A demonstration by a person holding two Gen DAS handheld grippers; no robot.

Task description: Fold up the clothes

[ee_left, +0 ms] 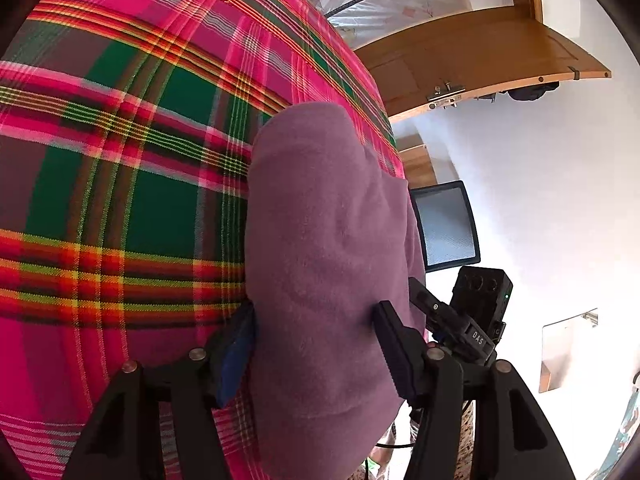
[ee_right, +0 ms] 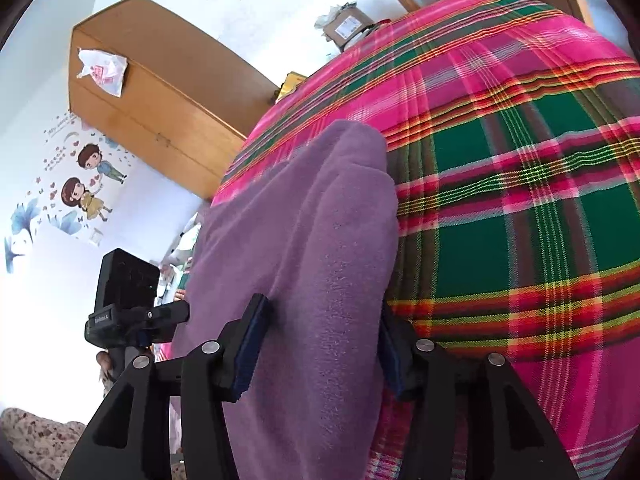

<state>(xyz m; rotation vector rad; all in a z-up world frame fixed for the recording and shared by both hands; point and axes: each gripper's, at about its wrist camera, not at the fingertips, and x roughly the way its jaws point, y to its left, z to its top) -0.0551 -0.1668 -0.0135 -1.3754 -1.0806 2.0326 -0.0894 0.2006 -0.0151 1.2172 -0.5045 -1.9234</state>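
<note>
A purple fleece garment (ee_left: pixel 320 248) hangs bunched over a pink, green and red plaid cloth (ee_left: pixel 120 160). My left gripper (ee_left: pixel 316 320) is shut on a thick fold of the fleece, blue pads pressed into both sides. In the right wrist view the same purple fleece (ee_right: pixel 304 248) runs between the fingers of my right gripper (ee_right: pixel 324 320), which is shut on it too. The plaid cloth (ee_right: pixel 520 200) fills the right side of that view. The other gripper (ee_left: pixel 460 316) shows at the fleece's right edge in the left view, and as a black gripper (ee_right: pixel 132 308) at the left in the right view.
A wooden door (ee_left: pixel 480 60) stands open at the upper right of the left view, with a dark screen (ee_left: pixel 444 226) below it against a white wall. The right view shows a wooden cabinet (ee_right: pixel 160 92), a cartoon wall sticker (ee_right: pixel 84 184) and a cardboard box (ee_right: pixel 348 24).
</note>
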